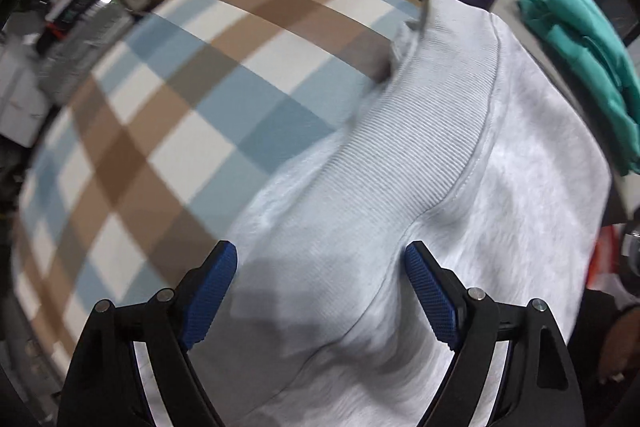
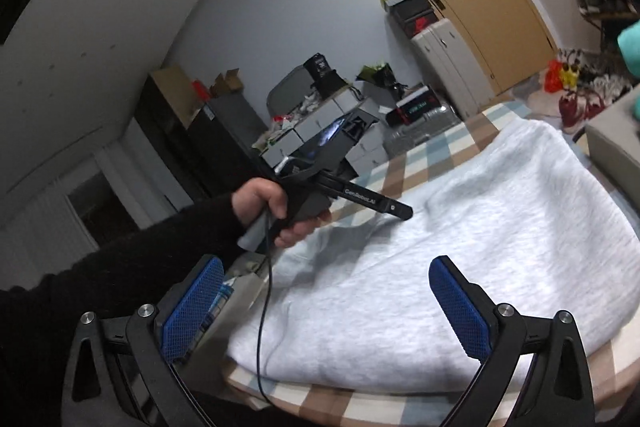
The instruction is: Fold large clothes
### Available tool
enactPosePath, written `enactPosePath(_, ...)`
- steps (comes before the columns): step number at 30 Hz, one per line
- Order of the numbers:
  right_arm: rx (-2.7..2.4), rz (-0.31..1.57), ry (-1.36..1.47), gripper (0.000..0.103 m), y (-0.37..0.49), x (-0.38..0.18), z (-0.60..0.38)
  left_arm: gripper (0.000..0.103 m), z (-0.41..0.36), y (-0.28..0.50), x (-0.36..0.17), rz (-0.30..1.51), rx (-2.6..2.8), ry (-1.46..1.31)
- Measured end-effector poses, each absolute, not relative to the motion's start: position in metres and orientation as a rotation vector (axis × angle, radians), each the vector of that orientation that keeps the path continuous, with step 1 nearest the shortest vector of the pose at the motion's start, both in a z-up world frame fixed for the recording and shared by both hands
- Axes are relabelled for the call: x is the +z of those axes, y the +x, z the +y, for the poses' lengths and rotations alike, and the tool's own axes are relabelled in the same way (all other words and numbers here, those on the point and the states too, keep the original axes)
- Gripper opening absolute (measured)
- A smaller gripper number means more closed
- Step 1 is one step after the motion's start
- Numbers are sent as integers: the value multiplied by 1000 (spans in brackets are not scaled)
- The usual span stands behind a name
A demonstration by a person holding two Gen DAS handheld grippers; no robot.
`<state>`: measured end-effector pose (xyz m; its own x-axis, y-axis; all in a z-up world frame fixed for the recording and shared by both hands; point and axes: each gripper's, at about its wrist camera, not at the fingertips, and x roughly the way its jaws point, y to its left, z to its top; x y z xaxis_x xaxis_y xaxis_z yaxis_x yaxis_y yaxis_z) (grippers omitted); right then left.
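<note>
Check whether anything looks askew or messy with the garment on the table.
Nothing is damaged. The pale grey sweatshirt is rumpled near its ribbed hem and lies at a slant to the checked tablecloth.

Behind you, a tan wooden door [image 2: 476, 7] meets a pale grey wall [image 2: 280, 7]; boxes crowd grey drawer units [image 2: 320, 131], and a dark window [image 2: 100, 203] sits left.

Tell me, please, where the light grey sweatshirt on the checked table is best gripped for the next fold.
Probably the ribbed hem band of the light grey sweatshirt. It lies flat at the garment's edge over the checked tablecloth, thick and seamed. The left gripper, open above it, could come down from the tablecloth side.
</note>
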<state>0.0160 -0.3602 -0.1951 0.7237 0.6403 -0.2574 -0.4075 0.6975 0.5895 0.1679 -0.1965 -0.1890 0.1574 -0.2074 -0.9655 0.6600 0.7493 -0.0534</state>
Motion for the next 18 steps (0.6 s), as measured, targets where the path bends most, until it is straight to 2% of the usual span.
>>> enactPosePath(2,609,502,543,103,15,-199,-360,79,-194,163,-190,1294,-699,407)
enactPosePath(3,616,516,553,103,16,-200,-360,70,-192,162,-190,1299,-717,401)
enactPosePath(5,628,529,577,103,10,-201,-360,60,-189,159,-188,1293,-744,387)
enactPosePath(6,627,528,581,103,10,-201,-360,48,-187,157,-187,1295,-752,381)
enactPosePath(8,630,528,573,103,6,-201,-359,39,-188,149,-181,1275,-763,410)
enactPosePath(9,625,529,568,103,6,-201,-359,30,-188,146,-178,1266,-764,419)
enactPosePath(12,623,530,555,103,7,-201,-357,20,-197,128,-167,1222,-739,482)
enactPosePath(18,605,529,565,103,5,-200,-360,13,-216,102,-153,1113,-585,607)
